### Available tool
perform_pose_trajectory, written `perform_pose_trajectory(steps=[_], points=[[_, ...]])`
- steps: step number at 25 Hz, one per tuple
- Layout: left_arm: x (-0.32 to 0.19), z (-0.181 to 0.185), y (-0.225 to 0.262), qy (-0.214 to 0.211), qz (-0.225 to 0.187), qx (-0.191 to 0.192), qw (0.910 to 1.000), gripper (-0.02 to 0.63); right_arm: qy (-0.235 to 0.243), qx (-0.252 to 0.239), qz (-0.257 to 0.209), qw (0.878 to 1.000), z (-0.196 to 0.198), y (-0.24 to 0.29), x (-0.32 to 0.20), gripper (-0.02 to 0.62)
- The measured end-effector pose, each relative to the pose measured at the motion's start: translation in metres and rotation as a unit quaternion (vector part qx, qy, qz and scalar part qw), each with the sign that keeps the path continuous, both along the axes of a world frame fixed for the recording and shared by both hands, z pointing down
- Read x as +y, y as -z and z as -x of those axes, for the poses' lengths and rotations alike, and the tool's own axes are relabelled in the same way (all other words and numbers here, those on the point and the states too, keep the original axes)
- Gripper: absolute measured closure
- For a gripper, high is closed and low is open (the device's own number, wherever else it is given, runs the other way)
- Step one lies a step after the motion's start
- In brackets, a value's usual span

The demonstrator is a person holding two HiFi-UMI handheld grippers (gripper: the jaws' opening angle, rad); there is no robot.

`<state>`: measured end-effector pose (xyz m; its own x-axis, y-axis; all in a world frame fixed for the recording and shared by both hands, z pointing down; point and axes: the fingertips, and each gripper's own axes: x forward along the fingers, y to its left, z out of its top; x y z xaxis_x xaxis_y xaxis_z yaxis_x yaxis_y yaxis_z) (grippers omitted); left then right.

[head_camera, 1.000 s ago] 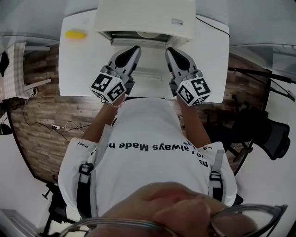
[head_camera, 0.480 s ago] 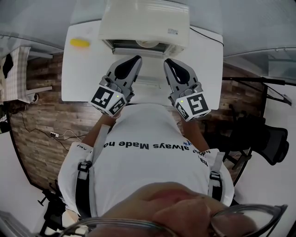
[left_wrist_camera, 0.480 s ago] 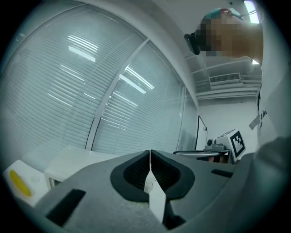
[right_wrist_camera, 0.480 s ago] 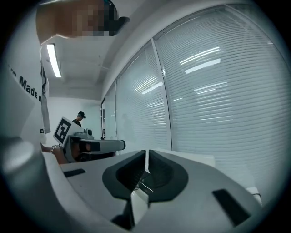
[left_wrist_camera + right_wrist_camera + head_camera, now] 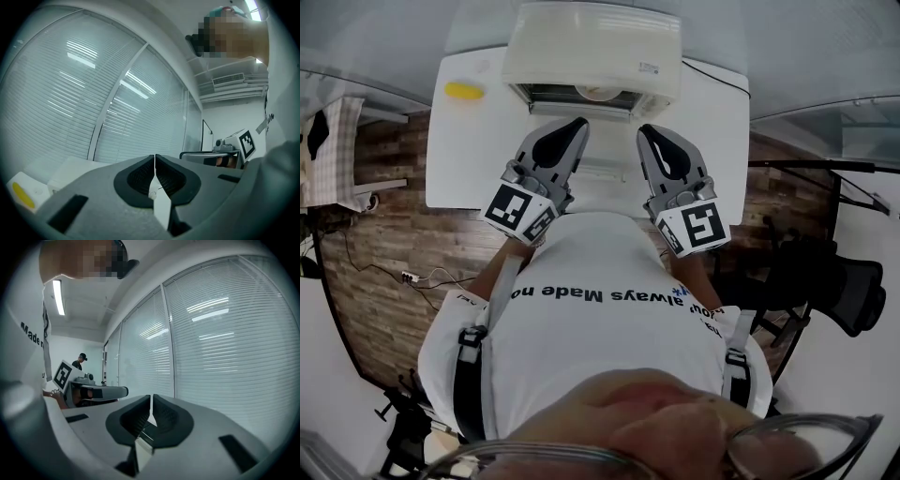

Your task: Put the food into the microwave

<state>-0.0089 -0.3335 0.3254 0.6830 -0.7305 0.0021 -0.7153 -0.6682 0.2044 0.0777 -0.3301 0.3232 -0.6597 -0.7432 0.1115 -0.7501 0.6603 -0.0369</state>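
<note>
- Both tools, the left gripper [image 5: 577,122] and the right gripper [image 5: 645,129], have their jaws pressed together, and each gripper view shows nothing caught between them.
- They are held side by side close to the person's chest with their tips towards the microwave [image 5: 592,42]. They tilt upward, so each gripper view fills with window blinds [image 5: 70,93] rather than the table [image 5: 722,112]. I judge this a neutral carrying posture in front of the oven, not a reach for anything.
- The microwave sits at the far middle of the white table. A dark slot along its front edge suggests the cavity is open to the person, though I cannot make out the door itself.
- Inside that slot shows a pale round shape [image 5: 598,91]. It could be a turntable or a dish, and I cannot tell which.
- A small yellow item [image 5: 464,91], likely the food, lies on the table to the left of the microwave, outside it and well apart from both grippers.
- It looks like a smooth, bright yellow, flattened oval lying flat, and it is too small to identify further. It also shows at the lower left of the left gripper view.
- If that is the food, it is not in the microwave now.
</note>
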Motion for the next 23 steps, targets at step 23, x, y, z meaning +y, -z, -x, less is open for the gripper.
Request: perform_pose_trajectory(steps=[23], points=[[-0.0034, 0.0026, 0.0032, -0.007, 0.005, 0.008, 0.9999, 0.591, 0.002, 0.005, -0.007, 1.0, 0.0065, 0.0094, 0.0004, 0.574]])
